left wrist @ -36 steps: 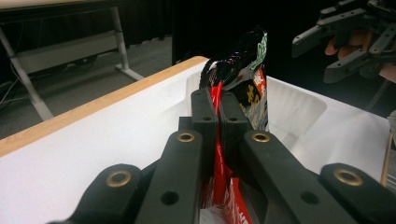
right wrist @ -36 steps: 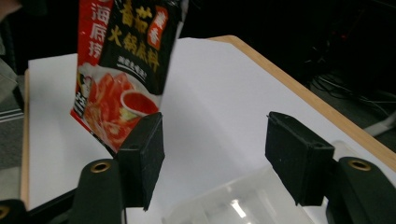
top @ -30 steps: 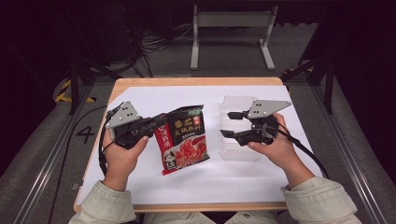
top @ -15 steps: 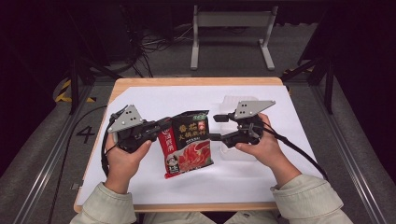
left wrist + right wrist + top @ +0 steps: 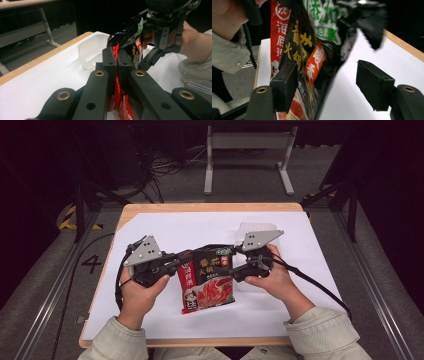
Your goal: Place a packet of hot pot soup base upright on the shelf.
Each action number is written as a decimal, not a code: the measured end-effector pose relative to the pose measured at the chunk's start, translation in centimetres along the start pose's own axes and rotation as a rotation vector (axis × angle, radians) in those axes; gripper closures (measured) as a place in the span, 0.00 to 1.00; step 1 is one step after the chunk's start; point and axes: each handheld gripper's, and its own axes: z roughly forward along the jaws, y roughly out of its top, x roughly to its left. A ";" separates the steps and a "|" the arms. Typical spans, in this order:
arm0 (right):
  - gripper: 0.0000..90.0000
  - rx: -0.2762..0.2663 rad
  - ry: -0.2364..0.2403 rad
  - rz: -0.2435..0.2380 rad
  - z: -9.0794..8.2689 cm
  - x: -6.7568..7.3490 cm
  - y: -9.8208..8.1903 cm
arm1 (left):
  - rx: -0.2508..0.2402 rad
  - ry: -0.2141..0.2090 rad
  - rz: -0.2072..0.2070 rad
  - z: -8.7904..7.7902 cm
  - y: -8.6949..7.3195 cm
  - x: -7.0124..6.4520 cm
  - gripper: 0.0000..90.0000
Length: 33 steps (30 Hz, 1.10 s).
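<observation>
The left gripper is clamped on the sauce packet's left edge, while the right gripper's jaws straddle its other edge apart, that grasp not yet made.

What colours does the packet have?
The packet is black and red, with yellow and white characters and a green patch near the top; the high view shows it best.

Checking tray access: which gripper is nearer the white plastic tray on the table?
Right. The right gripper sits just in front of the white plastic tray, overlapping it in the high view. The left gripper, shut on the red-and-black snack packet, is across that packet, farther away.
</observation>
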 end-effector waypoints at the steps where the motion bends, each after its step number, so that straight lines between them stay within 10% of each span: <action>1: 0.39 0.001 0.007 -0.003 0.1 0.1 0.0 | -0.001 -0.007 0.010 0.1 0.0 -0.2 0.98; 20: 0.81 0.037 0.098 -0.011 0.5 0.5 0.8 | -0.009 -0.032 0.016 0.4 0.0 -0.5 0.98; 33: 0.92 0.027 0.130 0.022 0.1 0.5 1.5 | -0.031 -0.044 0.004 0.1 0.0 -0.1 0.97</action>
